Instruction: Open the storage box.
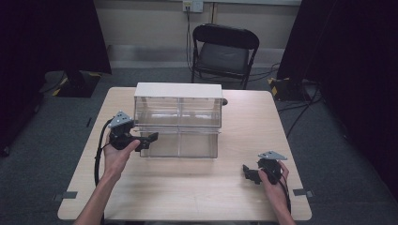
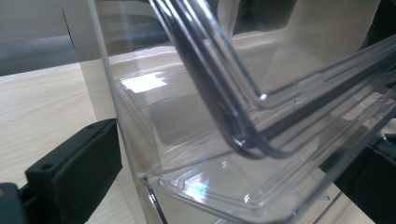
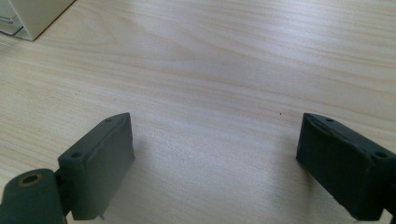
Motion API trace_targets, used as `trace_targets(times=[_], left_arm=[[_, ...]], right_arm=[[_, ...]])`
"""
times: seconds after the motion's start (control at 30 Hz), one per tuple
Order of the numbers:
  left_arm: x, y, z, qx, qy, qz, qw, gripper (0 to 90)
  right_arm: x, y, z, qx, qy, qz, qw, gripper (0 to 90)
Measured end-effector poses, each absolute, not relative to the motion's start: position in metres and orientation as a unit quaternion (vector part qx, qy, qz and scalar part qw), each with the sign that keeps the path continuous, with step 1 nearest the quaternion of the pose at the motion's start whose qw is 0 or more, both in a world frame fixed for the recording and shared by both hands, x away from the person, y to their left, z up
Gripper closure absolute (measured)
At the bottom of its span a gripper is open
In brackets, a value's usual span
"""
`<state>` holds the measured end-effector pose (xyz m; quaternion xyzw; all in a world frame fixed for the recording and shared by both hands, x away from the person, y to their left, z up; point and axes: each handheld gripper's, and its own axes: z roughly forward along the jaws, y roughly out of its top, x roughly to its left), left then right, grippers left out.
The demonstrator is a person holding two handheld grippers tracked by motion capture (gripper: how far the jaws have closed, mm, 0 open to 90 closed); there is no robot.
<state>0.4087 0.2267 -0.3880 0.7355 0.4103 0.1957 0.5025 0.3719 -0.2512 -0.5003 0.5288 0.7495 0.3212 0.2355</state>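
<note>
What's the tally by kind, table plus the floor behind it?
Clear drawer cabinet: 1
Pulled-out clear drawer: 1
Hand-held gripper: 2, left, right
Wooden table: 1
Black folding chair: 1
Total: 6

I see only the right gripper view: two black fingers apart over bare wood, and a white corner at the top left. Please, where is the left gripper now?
Observer: The left gripper is at the front left corner of the clear drawer cabinet, by its lower left drawer.
Operator: Does it hold this drawer already?
Observer: Not yet. Its fingers stand wide apart, with the drawer's clear wall between them.
</note>
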Motion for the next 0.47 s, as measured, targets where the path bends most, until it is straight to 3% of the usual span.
trace_targets(times=[0.47], left_arm=[[0.4088, 0.2267, -0.3877, 0.735, 0.41, 0.194, 0.503, 0.0]], right_arm=[[0.3719, -0.2512, -0.5003, 0.529, 0.749, 0.321, 0.236, 10.4]])
